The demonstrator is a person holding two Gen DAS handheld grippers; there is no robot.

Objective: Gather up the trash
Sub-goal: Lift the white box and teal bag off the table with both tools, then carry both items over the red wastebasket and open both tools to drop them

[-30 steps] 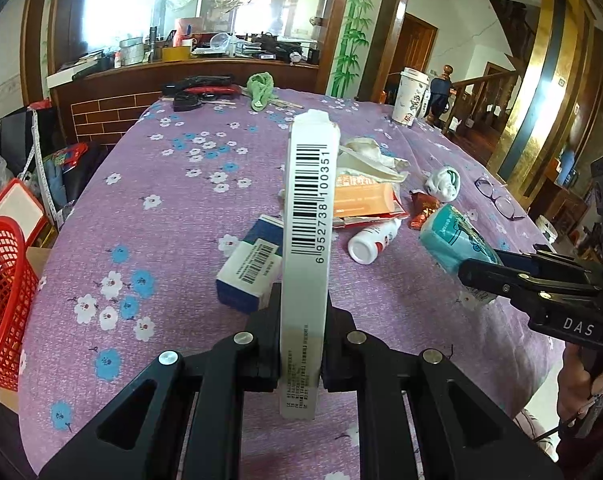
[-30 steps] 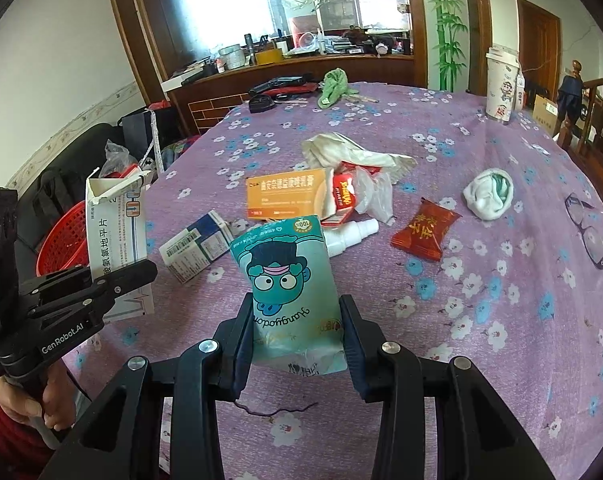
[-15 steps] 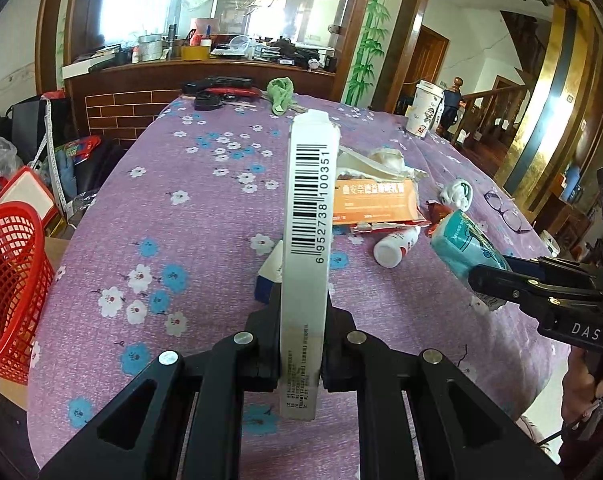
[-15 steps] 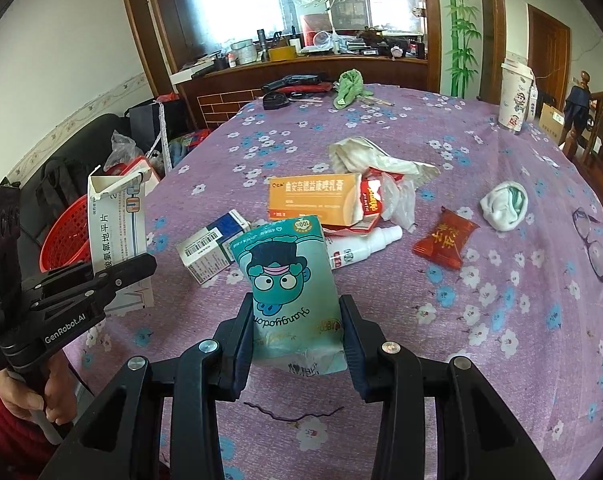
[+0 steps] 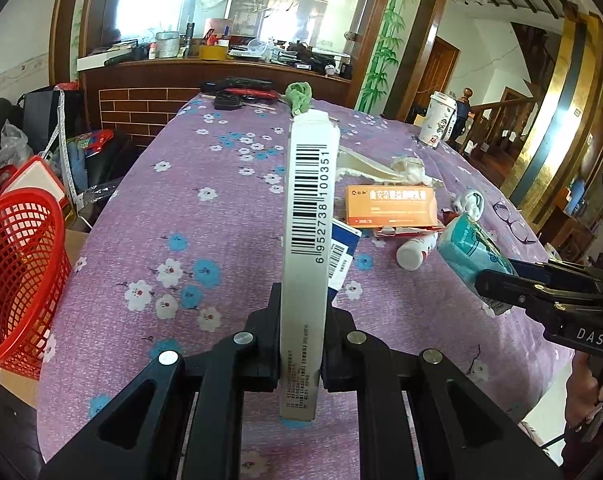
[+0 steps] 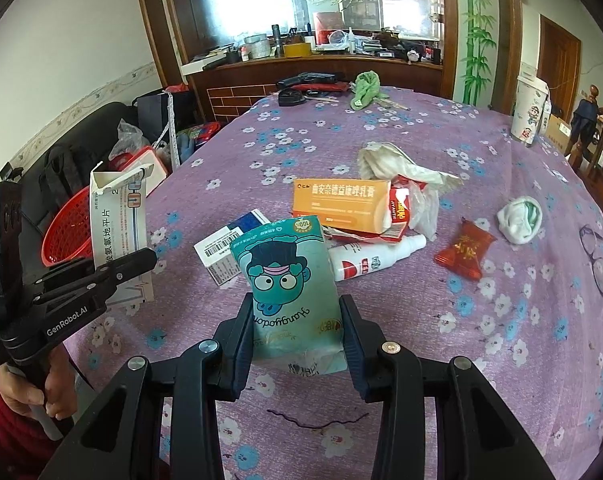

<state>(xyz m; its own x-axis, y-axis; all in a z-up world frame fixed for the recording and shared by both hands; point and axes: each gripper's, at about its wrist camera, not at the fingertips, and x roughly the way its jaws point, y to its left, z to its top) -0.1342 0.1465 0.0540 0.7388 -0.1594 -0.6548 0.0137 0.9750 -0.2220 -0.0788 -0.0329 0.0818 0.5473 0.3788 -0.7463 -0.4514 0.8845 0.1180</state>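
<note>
Two grips: left gripper (image 5: 301,344) pinches barcoded white carton (image 5: 307,236); right gripper (image 6: 295,334) teal cartoon-printed pack (image 6: 287,276).

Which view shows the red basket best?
The left wrist view: the red basket shows its mesh wall and rim at the left edge, beside the table. In the right wrist view the basket is mostly hidden behind the white box held in the left gripper.

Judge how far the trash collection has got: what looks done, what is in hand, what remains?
Done: nothing is visibly binned; the red basket beside the table shows no trash inside.
In hand: the left gripper clamps a white barcoded carton; the right gripper clamps a teal tissue pack.
Left: orange box, white bottle, red candy wrapper.
</note>
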